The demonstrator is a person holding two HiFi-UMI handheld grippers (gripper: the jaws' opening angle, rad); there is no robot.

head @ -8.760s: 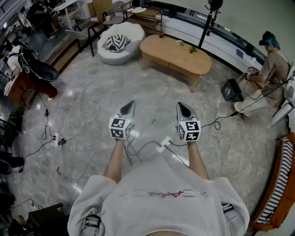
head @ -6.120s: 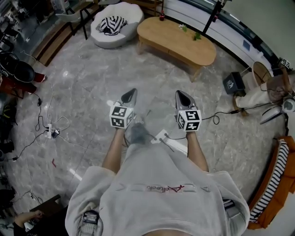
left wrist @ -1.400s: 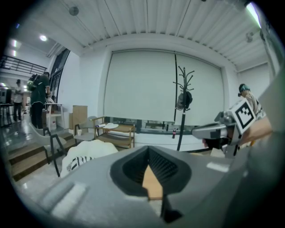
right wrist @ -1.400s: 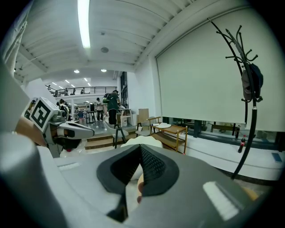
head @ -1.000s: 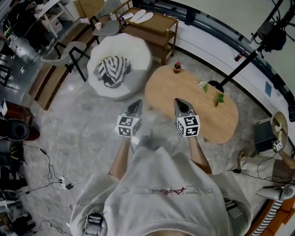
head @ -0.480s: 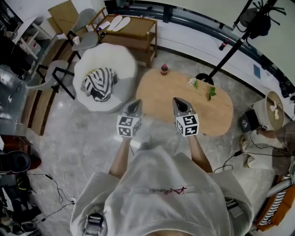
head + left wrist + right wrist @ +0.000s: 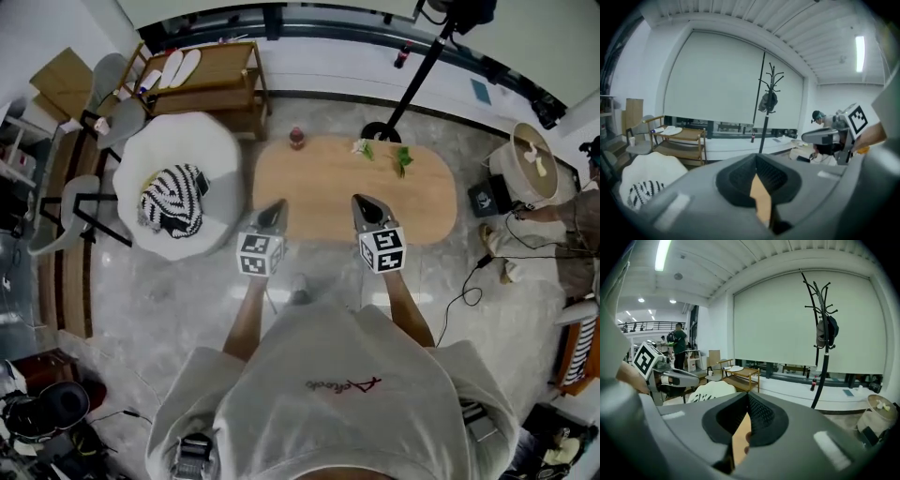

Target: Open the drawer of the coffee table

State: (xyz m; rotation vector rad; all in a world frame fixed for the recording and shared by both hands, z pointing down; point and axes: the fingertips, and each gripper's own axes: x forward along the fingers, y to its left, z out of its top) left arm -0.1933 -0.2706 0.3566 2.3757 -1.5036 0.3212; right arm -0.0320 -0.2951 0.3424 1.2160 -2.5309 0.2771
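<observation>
The oval wooden coffee table (image 7: 422, 202) lies straight ahead in the head view, its long side toward me. No drawer front shows from above. My left gripper (image 7: 275, 208) and right gripper (image 7: 361, 204) are held side by side over the table's near edge, both shut and empty. In the left gripper view the jaws of the left gripper (image 7: 756, 159) meet, with a sliver of the tabletop (image 7: 761, 199) under them. The right gripper (image 7: 747, 397) looks the same in the right gripper view, over the tabletop (image 7: 739, 441).
A red bottle (image 7: 296, 138) and two small plants (image 7: 363, 147) stand on the table's far side. A white pouf with a striped cushion (image 7: 173, 202) sits left, a wooden shelf (image 7: 202, 75) behind it. A coat stand (image 7: 380, 131) is beyond the table. Cables (image 7: 469, 286) and a person (image 7: 581, 211) are at right.
The view has swung round, so the table now lies square ahead instead of slanting right. Both grippers travelled with it, staying shut and side by side.
</observation>
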